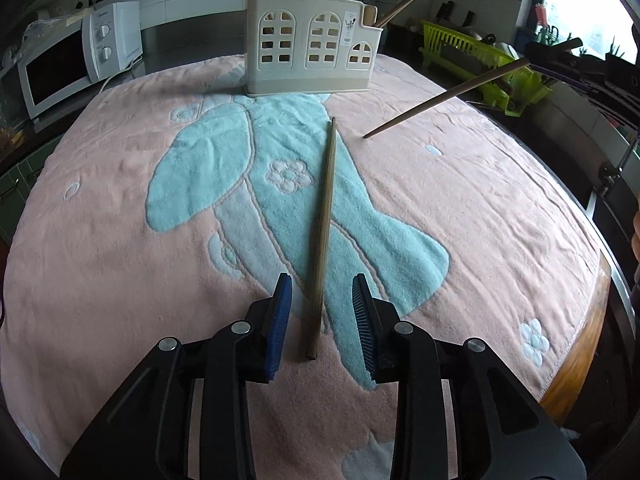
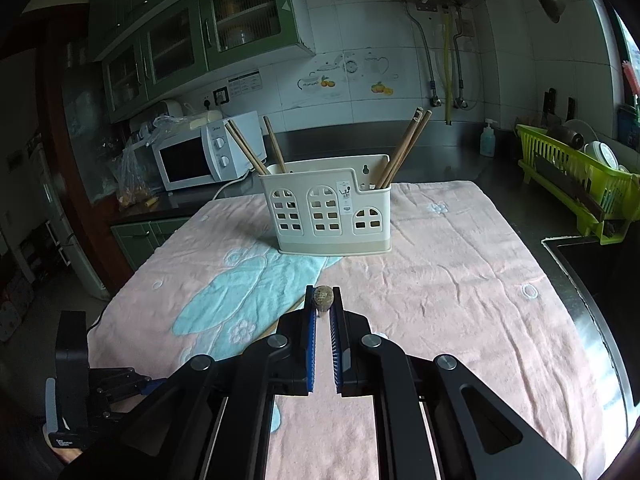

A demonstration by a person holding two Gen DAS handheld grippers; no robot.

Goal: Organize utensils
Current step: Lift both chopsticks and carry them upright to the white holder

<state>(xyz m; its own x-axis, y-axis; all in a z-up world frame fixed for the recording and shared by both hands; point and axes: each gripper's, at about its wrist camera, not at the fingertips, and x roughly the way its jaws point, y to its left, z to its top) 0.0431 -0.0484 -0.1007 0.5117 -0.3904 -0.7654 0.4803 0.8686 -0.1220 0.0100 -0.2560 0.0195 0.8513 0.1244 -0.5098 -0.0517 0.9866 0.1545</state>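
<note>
Two grippers work over a pink towel (image 1: pixel 460 216) with a light blue figure woven into it. The left gripper (image 1: pixel 322 292) hangs low over the cloth with its jaws part open, and a wooden chopstick (image 1: pixel 325 224) lies flat between them, its thick end near the blue pads (image 1: pixel 282 320) and its thin end pointing away toward the holder. Neither pad touches the stick; a gap shows on each side of it.

Ahead of the left gripper, at the far edge of the towel, stands a cream utensil holder (image 1: pixel 312 50) with arched window cut-outs, more chopsticks leaning out of its left and right compartments. To the front right, a second chopstick (image 1: pixel 448 96) slants down through the air, its thin tip just above the towel.

The right gripper (image 2: pixel 323 300) is closed on that second chopstick (image 2: pixel 323 297), whose blunt end shows pinched between the fingertips. Straight ahead of it stands the same holder (image 2: pixel 326 210). The left gripper's body (image 2: pixel 72 376) shows low to its left.
</note>
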